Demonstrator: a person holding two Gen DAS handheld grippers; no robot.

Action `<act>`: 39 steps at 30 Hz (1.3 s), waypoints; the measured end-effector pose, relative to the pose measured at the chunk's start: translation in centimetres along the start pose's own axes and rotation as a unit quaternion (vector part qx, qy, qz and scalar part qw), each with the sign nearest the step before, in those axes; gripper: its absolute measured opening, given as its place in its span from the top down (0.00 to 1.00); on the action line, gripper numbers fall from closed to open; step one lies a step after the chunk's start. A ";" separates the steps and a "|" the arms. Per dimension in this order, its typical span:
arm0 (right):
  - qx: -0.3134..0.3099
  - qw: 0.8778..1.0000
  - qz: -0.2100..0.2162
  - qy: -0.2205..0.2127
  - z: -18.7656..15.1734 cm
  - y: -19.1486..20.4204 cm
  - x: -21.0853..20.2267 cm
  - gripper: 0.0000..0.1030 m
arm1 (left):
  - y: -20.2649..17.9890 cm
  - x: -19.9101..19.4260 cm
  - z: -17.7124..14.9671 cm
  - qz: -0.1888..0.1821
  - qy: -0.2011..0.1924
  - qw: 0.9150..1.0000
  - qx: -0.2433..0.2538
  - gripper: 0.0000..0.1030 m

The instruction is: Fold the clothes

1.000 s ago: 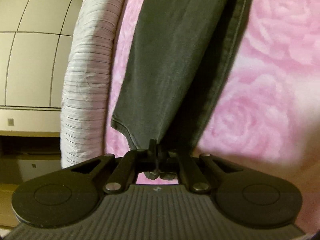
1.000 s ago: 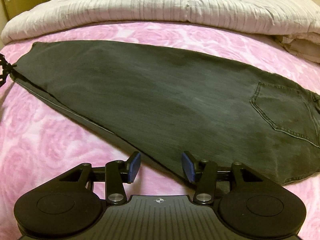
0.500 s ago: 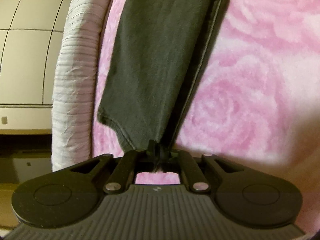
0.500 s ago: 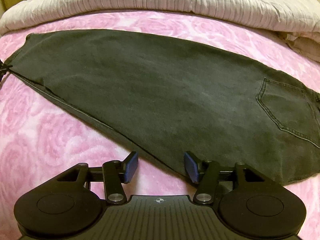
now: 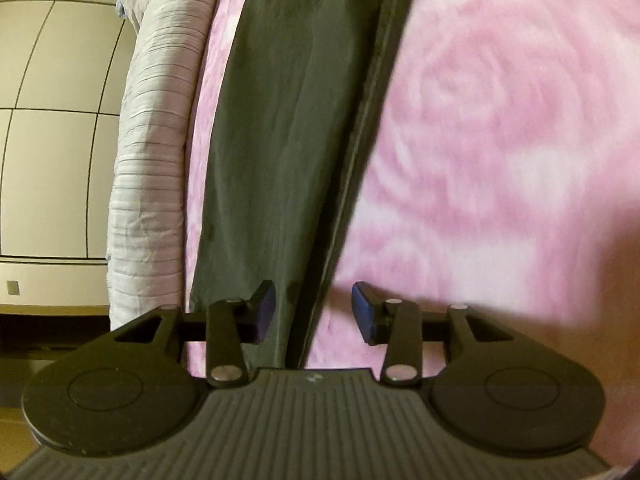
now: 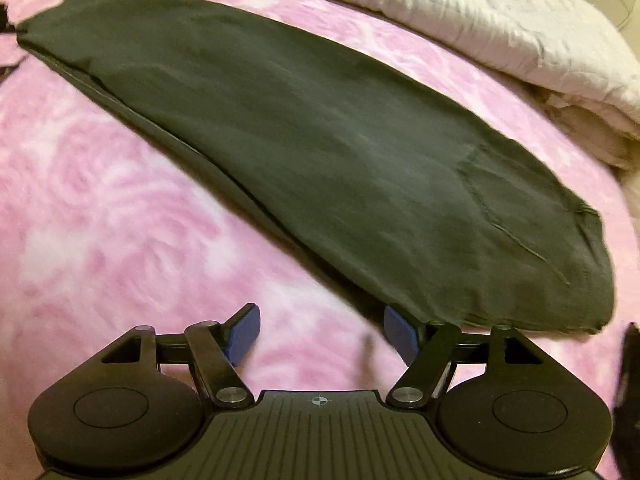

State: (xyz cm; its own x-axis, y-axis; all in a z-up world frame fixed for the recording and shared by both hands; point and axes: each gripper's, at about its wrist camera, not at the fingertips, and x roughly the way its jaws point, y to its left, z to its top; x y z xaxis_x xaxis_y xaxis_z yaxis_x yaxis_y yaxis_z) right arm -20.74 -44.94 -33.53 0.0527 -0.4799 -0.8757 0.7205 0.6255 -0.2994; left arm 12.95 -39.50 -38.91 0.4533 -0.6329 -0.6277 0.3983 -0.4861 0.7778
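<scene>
Dark grey jeans lie flat, folded leg on leg, across a pink rose-patterned blanket. Their back pocket and waist end are at the right of the right wrist view. In the left wrist view the leg runs away from me, its hem end lying between the blue pads of my open left gripper, which hold nothing. My right gripper is open wide at the near long edge of the jeans, its right pad touching the edge of the cloth.
A rolled pale striped quilt lies along the far side of the bed, beyond the jeans; in the left wrist view the quilt is at the left. Cream cupboard panels stand past the bed edge. A dark object shows at the right margin.
My left gripper has opened and let go of the jeans' hem, which now lies on the blanket. My right gripper opened wider and shifted right, toward the waist end.
</scene>
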 end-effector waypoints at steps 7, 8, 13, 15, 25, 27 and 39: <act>0.085 0.996 0.000 0.001 -1.3 -4.9 -2.1 0.30 | 4.1 -4.3 3.5 -0.041 0.033 0.987 -0.150 0.60; 0.101 0.995 0.000 -0.004 -1.3 -5.6 -2.9 0.29 | 4.7 -4.9 4.0 -0.047 0.038 0.983 -0.171 0.59; 0.166 0.986 0.004 -0.026 -1.2 -9.0 -6.7 0.29 | 7.6 -8.0 6.4 -0.076 0.061 0.956 -0.276 0.54; 0.191 0.981 0.006 -0.030 -1.0 -10.4 -8.2 0.29 | 9.3 -9.4 7.1 -0.093 0.066 0.940 -0.322 0.50; 0.267 0.963 0.029 0.012 -1.2 -15.8 -13.9 0.27 | 11.9 -17.8 9.1 -0.133 0.081 0.877 -0.454 0.31; 0.270 0.962 0.033 0.016 -1.3 -16.2 -14.3 0.27 | 12.1 -18.5 9.1 -0.130 0.085 0.876 -0.456 0.31; 0.232 0.971 0.060 0.009 0.4 -15.0 -13.5 0.26 | 11.5 -19.4 4.9 -0.113 0.128 0.863 -0.475 0.30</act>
State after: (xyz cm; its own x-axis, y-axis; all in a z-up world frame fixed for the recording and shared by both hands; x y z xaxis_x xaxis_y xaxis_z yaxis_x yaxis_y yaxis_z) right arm -32.01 -48.04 -17.05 0.1470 -0.4071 -0.9015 0.9439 0.3303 0.0048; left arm 4.85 -35.75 -17.69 0.3910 -0.3738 -0.8410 0.9189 0.2097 0.3340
